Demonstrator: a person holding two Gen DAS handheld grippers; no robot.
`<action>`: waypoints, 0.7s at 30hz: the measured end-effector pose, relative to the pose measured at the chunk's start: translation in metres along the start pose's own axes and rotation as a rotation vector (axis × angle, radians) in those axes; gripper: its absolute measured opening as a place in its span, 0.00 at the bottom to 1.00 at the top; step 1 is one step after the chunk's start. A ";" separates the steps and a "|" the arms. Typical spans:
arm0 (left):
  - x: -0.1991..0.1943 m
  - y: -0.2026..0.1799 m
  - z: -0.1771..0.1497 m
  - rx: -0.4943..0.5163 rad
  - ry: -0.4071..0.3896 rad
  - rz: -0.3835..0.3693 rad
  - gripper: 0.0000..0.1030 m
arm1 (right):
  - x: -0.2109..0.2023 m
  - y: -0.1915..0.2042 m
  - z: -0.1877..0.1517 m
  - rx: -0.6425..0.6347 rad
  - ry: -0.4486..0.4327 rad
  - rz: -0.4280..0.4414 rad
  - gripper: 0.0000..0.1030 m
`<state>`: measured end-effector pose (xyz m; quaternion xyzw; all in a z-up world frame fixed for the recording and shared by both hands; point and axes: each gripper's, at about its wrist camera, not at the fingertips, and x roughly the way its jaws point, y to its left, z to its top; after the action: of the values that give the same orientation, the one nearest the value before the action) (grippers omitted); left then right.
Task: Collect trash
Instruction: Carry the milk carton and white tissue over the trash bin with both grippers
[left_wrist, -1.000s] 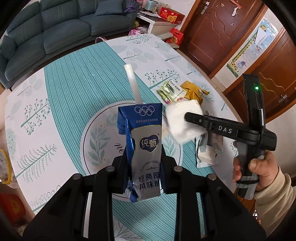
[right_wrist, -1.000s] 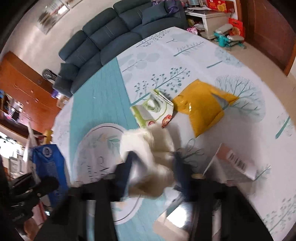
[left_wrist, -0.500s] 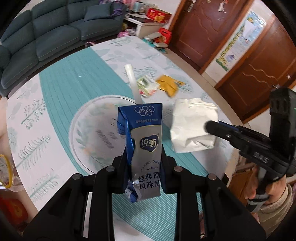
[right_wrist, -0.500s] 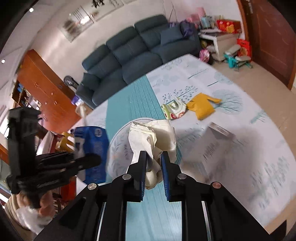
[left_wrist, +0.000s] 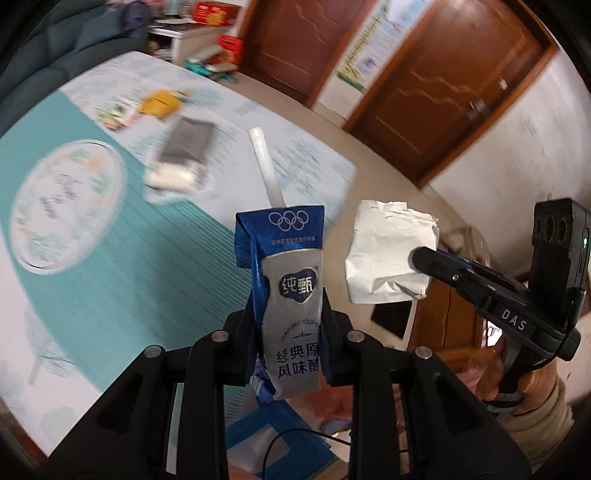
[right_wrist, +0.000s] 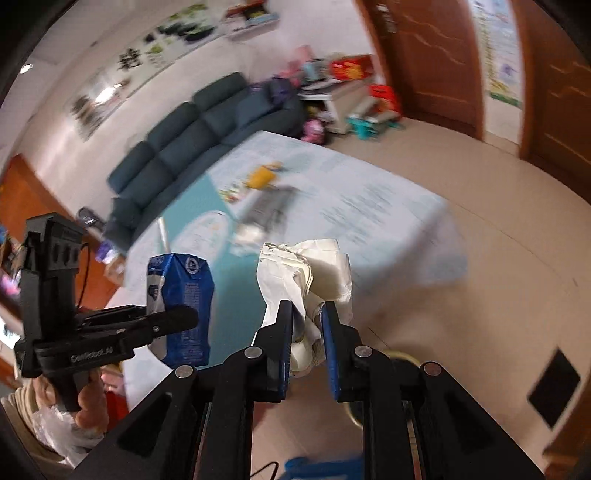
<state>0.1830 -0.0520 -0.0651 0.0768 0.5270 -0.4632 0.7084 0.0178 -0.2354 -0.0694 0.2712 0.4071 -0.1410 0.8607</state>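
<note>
- My left gripper (left_wrist: 288, 325) is clamped on the blue-and-silver yogurt carton (left_wrist: 290, 295); the fingers (left_wrist: 240, 343) pinch its lower half from both sides.
- Carton stands upright between the pads, top sticking well above the fingertips, bottom corner poking out below them.
- White straw (left_wrist: 266, 170) juts up from the carton top, tilted slightly left.
- My right gripper (right_wrist: 306, 332) is clenched on the crumpled white paper bag (right_wrist: 306, 273); blue-lined fingers (right_wrist: 282, 339) squeeze its lower, twisted end.
- Most of the bag bulges above the fingertips, folded edge on the left side, a little tail hanging down between the pads.
- In the left wrist view the bag (left_wrist: 388, 254) hangs just right of the carton, apart from it, gripped at its right edge by my right gripper (left_wrist: 421, 258).
- In the right wrist view the carton (right_wrist: 183, 306) sits left of the bag, with my left gripper (right_wrist: 184, 317) across its lower part.
- Both held items are out past the table (left_wrist: 110, 258) edge, over the floor side.
- Relative to the table: grey-silver wrapper (left_wrist: 186, 144) lies on it near the far side, a white wad touching its near end.
- Yellow wrapper (left_wrist: 160, 103) and a green-patterned packet (left_wrist: 112, 114) lie further back on the table, just beside each other, blurred.
- Round plate-like print (left_wrist: 64, 203) marks the teal runner left of the grey wrapper.
- My hand (right_wrist: 88, 402) is visible under the left gripper handle.
</note>
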 end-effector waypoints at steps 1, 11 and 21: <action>0.009 -0.010 -0.007 0.016 0.010 -0.002 0.22 | -0.001 -0.013 -0.013 0.018 0.012 -0.022 0.15; 0.119 -0.075 -0.070 0.094 0.139 0.045 0.22 | 0.051 -0.116 -0.117 0.214 0.168 -0.120 0.15; 0.231 -0.081 -0.113 0.097 0.280 0.132 0.22 | 0.150 -0.164 -0.177 0.359 0.317 -0.131 0.15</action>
<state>0.0508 -0.1621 -0.2719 0.2091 0.5916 -0.4253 0.6523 -0.0743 -0.2690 -0.3354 0.4115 0.5222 -0.2223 0.7131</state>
